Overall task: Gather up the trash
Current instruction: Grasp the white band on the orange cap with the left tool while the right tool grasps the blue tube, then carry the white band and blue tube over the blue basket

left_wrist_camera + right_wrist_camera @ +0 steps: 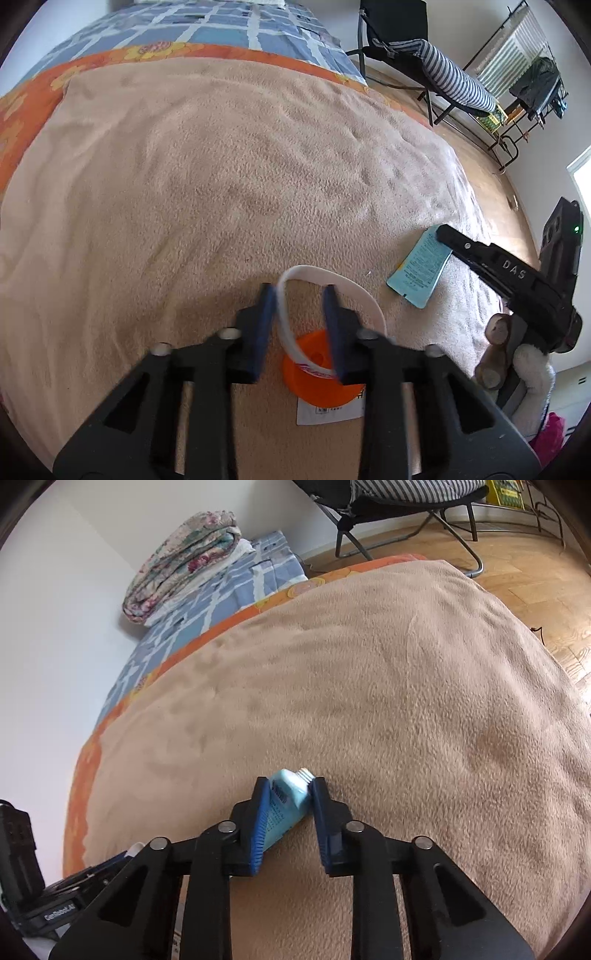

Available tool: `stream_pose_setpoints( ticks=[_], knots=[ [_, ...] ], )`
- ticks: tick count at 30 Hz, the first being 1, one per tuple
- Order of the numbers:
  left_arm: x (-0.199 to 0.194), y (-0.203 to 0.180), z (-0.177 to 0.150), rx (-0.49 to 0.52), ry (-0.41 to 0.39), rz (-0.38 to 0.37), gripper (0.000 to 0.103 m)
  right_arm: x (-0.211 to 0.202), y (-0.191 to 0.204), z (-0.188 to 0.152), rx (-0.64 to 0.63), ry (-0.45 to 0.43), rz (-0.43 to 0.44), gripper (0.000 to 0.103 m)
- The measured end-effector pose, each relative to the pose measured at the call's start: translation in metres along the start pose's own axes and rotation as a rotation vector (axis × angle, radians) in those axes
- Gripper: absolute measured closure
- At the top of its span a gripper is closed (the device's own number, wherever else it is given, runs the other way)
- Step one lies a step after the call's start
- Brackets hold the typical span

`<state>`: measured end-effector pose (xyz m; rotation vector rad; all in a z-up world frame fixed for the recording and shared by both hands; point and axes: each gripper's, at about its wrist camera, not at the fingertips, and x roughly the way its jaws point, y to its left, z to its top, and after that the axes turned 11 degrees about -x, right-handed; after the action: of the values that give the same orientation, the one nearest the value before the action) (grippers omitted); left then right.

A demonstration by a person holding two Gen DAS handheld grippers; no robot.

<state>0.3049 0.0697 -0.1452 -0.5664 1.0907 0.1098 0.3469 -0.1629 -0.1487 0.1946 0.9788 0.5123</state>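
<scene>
The left gripper is clamped on a soft white tub that lies on its side on the beige blanket; its blue fingers pinch the squashed rim, which bows out past them in a flattened loop. Down inside the tub sits an orange bottom or lid, and motion blur makes it hard to say which; nothing else shows in it. A white paper label lies flat on the blanket right under the tub.

The right gripper is closed on a light blue tube, gripping it close to its white threaded neck, which has no cap and pokes out just past the fingertips. The tube's flat tail runs back between the fingers toward the camera, resting on the blanket. In the left wrist view the same tube lies on the blanket to the right of the tub, well apart from it, with the black right gripper on its far end.

The blanket covers most of a bed; an orange flowered sheet and a blue checked cover show beyond it. A folded flowered quilt rests at the far end against the wall. A black folding chair with striped cloth stands on the wooden floor
</scene>
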Motion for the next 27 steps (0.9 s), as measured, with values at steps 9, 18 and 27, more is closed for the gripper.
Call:
stream_pose_setpoints(
  ticks=[9,18,27],
  knots=[
    [-0.018,-0.007,0.004,0.003,-0.056,-0.041,0.096,-0.024,0.012,0.000,-0.076,-0.047,0.006,0.088],
    [-0.049,-0.016,-0.002,0.013,-0.096,-0.077,0.096,-0.060,0.023,0.001,-0.128,-0.105,0.021,0.088],
    [-0.093,-0.021,-0.031,0.054,-0.116,-0.102,0.096,-0.100,0.032,-0.019,-0.158,-0.113,0.049,0.088]
  ],
)
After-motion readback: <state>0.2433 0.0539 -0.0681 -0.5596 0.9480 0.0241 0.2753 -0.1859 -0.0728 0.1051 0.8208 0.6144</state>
